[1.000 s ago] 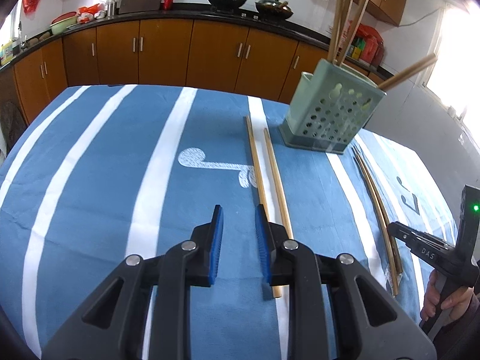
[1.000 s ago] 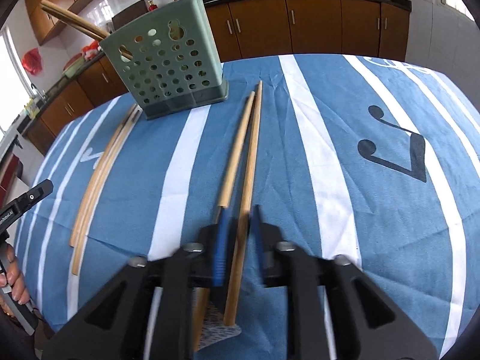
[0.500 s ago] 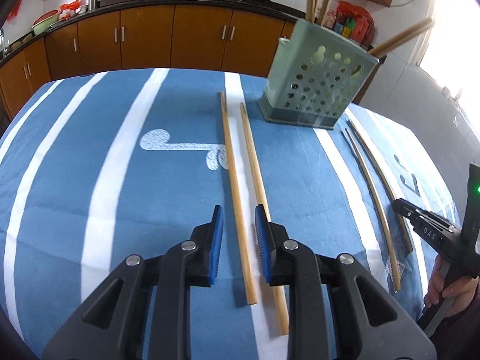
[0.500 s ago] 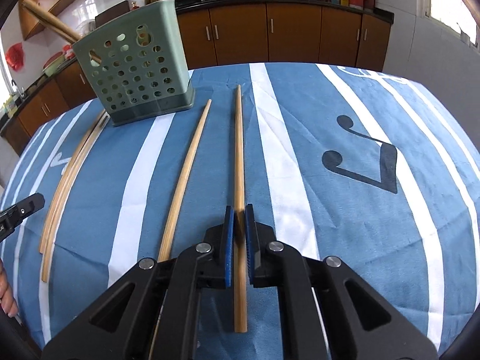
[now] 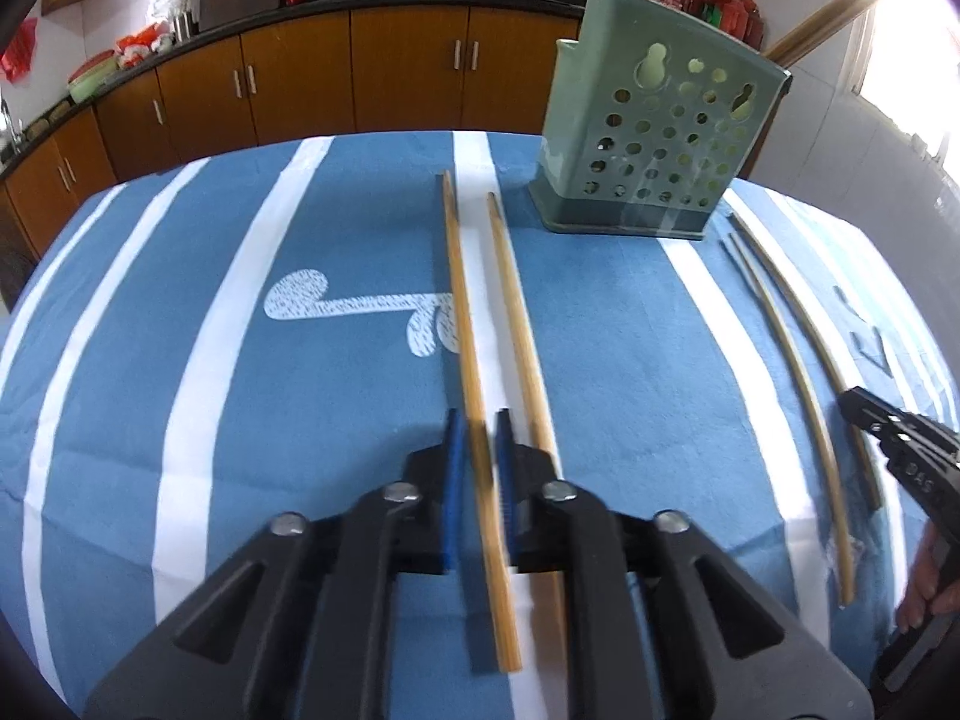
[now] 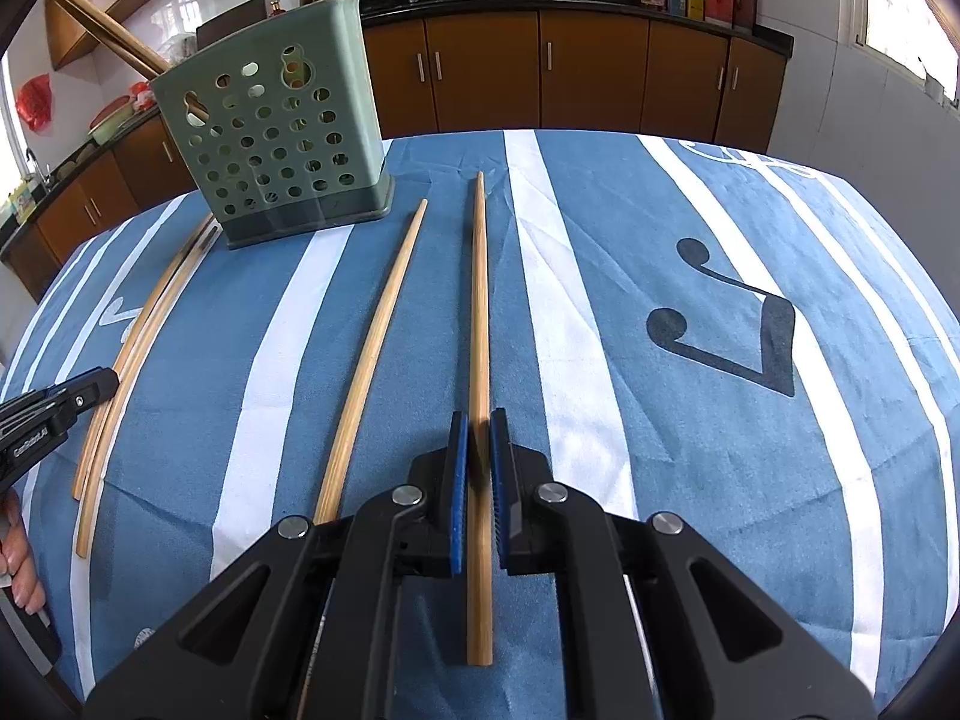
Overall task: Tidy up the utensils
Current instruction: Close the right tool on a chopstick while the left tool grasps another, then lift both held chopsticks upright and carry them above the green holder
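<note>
A green perforated utensil holder (image 5: 654, 144) stands at the far side of the blue striped tablecloth and holds several chopsticks; it also shows in the right wrist view (image 6: 282, 144). My left gripper (image 5: 478, 420) is shut on a bamboo chopstick (image 5: 465, 324), with a second chopstick (image 5: 519, 324) lying just right of it. My right gripper (image 6: 474, 420) is shut on a bamboo chopstick (image 6: 478, 300), and another chopstick (image 6: 378, 336) lies to its left.
Thin curved bamboo sticks (image 5: 798, 372) lie right of the holder, also in the right wrist view (image 6: 132, 348). The other gripper shows at each frame's edge (image 5: 900, 456) (image 6: 48, 414). Wooden kitchen cabinets (image 6: 600, 72) stand beyond the table.
My left gripper has moved over a chopstick and closed on it. My right gripper closed on its chopstick earlier and still holds it, now aligned straight ahead.
</note>
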Available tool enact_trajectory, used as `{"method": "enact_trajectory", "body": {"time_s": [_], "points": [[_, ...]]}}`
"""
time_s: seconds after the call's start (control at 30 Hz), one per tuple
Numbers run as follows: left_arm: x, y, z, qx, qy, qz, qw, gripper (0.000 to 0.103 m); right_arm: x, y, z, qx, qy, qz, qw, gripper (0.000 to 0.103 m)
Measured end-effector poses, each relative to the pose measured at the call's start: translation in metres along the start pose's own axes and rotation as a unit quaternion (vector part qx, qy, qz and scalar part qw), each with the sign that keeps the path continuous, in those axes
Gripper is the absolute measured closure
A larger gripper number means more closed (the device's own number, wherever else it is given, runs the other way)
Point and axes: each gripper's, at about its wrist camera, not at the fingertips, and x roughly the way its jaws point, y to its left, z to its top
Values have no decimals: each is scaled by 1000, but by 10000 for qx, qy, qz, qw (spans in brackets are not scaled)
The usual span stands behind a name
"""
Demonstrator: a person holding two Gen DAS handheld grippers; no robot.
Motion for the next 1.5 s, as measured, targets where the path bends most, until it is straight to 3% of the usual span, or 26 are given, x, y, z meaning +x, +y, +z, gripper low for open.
{"method": "enact_trajectory", "body": {"time_s": [0.33, 0.47, 0.83, 1.0, 1.13, 1.5], "points": [[0, 39, 6, -268, -51, 428, 9987, 95, 12, -6, 16, -71, -58, -175, 9998, 95], [-2, 58, 5, -468, -100, 402, 9980, 95, 19, -13, 25, -15, -85, -290, 9995, 95], [-2, 57, 3, -506, -138, 379, 9979, 92, 22, -18, 28, 125, -85, -255, 9996, 94], [-2, 53, 4, -381, -133, 289, 9988, 82, 22, -18, 27, 140, -85, -249, 9996, 94], [-1, 49, 4, -292, -113, 400, 9987, 81, 21, -18, 27, 104, -85, -292, 9995, 94], [-2, 53, 4, -382, -129, 283, 9988, 81, 21, -17, 27, 104, -84, -335, 9993, 91]]}}
